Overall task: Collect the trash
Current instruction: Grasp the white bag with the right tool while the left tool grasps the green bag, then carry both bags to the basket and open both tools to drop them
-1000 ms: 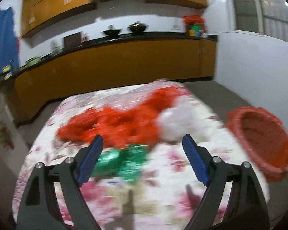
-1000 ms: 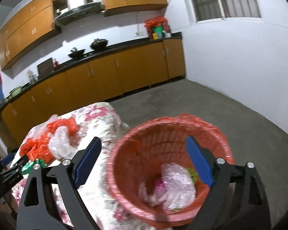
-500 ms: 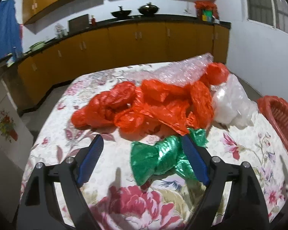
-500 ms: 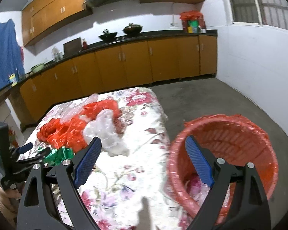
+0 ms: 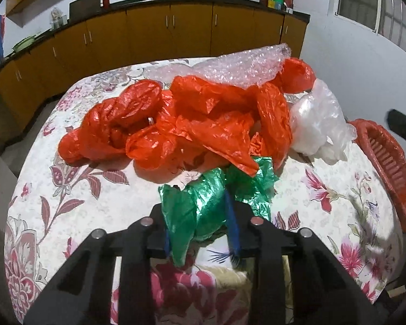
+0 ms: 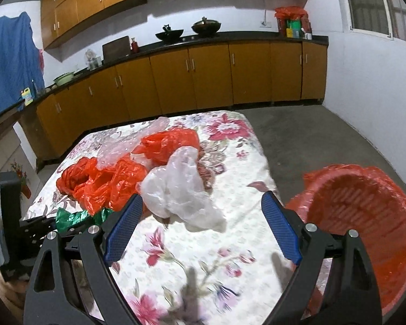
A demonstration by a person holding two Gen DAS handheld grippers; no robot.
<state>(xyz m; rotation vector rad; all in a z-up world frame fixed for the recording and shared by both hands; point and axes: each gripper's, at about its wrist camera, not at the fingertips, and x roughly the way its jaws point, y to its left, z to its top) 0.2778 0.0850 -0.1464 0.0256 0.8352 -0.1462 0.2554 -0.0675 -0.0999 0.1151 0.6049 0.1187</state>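
A crumpled green plastic bag [image 5: 200, 205] lies at the near side of the floral table [image 5: 94, 189]. My left gripper [image 5: 197, 208] is closing its jaws on it, and the blue pads pinch the bag. Behind it is a heap of orange plastic bags [image 5: 197, 124], with a clear white bag [image 5: 316, 124] to their right. In the right wrist view my right gripper [image 6: 201, 197] hangs open and empty over the table, just in front of the white bag [image 6: 181, 189]. The green bag [image 6: 75, 218] and left gripper [image 6: 32, 227] show at the far left there.
An orange trash basket [image 6: 365, 216] stands off the table's right edge, also seen as the basket [image 5: 387, 162] in the left wrist view. Bubble wrap [image 5: 238, 65] lies behind the orange heap. Kitchen cabinets [image 6: 203, 81] line the far wall, with bare floor [image 6: 311, 135] between.
My left gripper dropped toward the green bag and its jaws came together around it. My right gripper swung left from over the basket to over the table.
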